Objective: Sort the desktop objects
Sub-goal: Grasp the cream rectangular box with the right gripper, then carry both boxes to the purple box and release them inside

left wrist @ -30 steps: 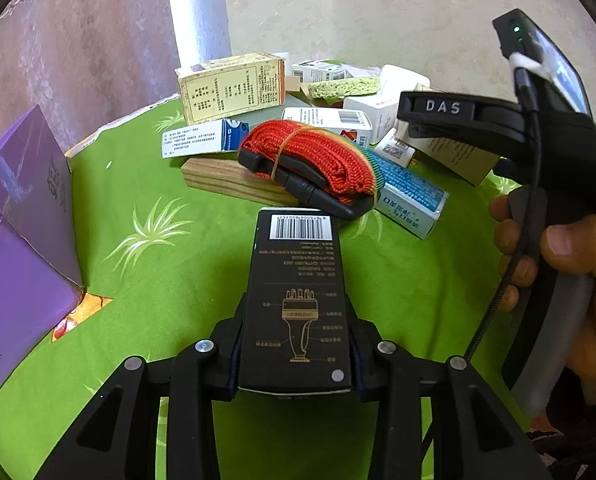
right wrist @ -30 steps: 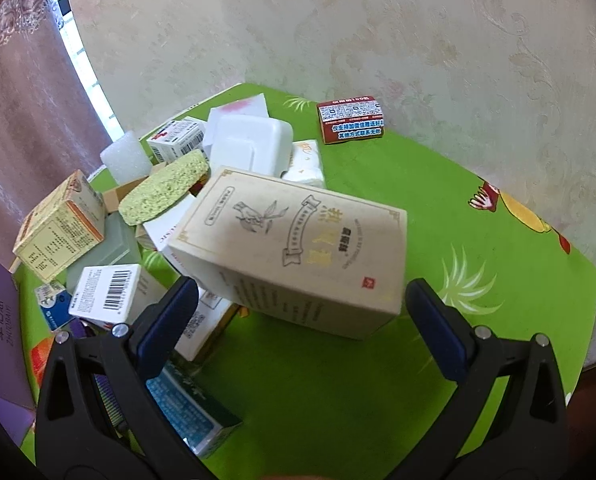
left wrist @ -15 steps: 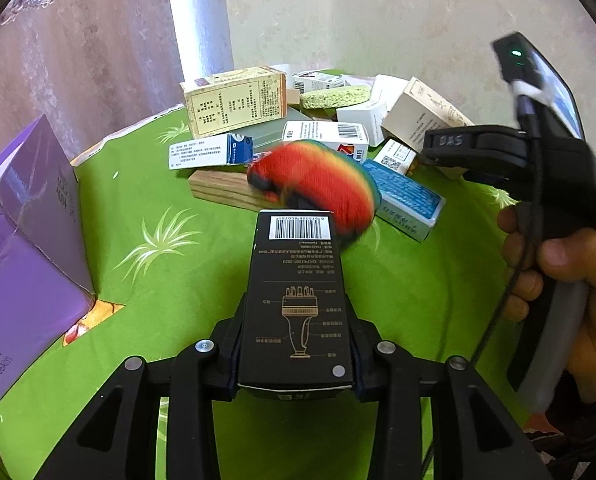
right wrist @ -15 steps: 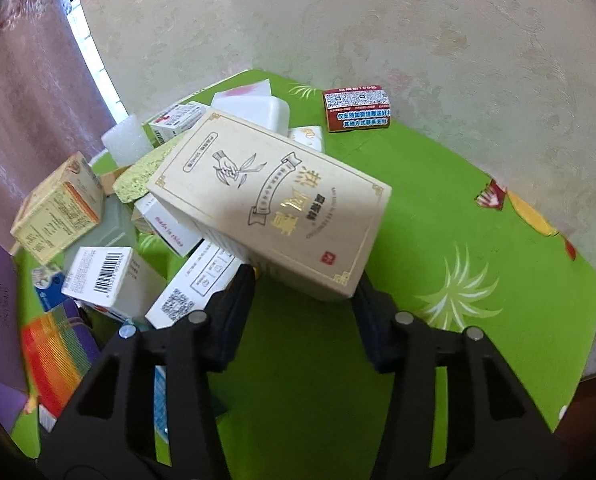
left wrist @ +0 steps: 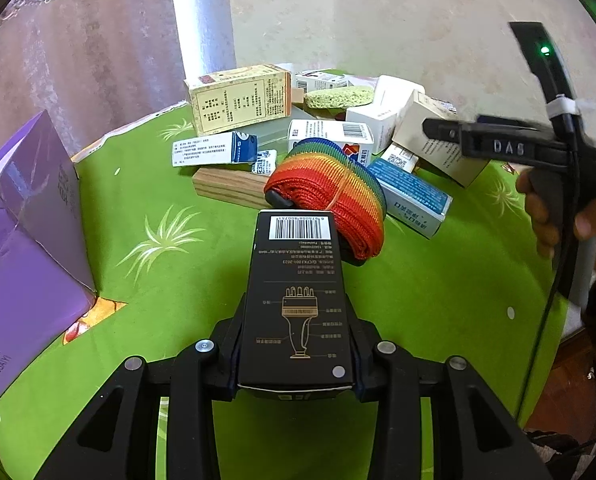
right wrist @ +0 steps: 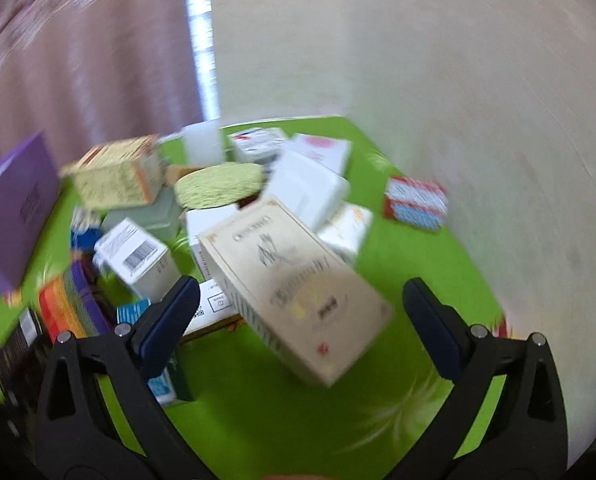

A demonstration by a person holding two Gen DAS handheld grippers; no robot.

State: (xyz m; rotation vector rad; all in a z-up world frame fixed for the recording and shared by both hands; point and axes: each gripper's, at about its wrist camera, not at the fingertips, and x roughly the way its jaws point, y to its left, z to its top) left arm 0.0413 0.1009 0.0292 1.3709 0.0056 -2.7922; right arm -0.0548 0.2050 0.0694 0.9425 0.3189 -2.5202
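My left gripper [left wrist: 296,344] is shut on a long black box [left wrist: 298,300] with a barcode and a gold drawing, held above the green tablecloth [left wrist: 178,280]. Just beyond the box's tip lies a rolled rainbow strap [left wrist: 330,196]. My right gripper [right wrist: 298,320] is open and empty. A cream box [right wrist: 294,292] with a printed label lies tilted between and beyond its fingers, leaning on the pile. The right wrist view is blurred. The right gripper also shows in the left wrist view [left wrist: 498,144], over the pile's right side.
A pile of small cartons, a yellow-green sponge [right wrist: 218,184], a wooden block [left wrist: 226,186] and a blue box [left wrist: 414,200] fills the table's back. A purple box [left wrist: 22,248] stands at the left. A red carton [right wrist: 416,204] lies apart near the wall.
My right gripper closed on the cream box, then opened and let it go; the box now lies tilted lower. The rainbow strap rolled over. The left gripper kept its hold.
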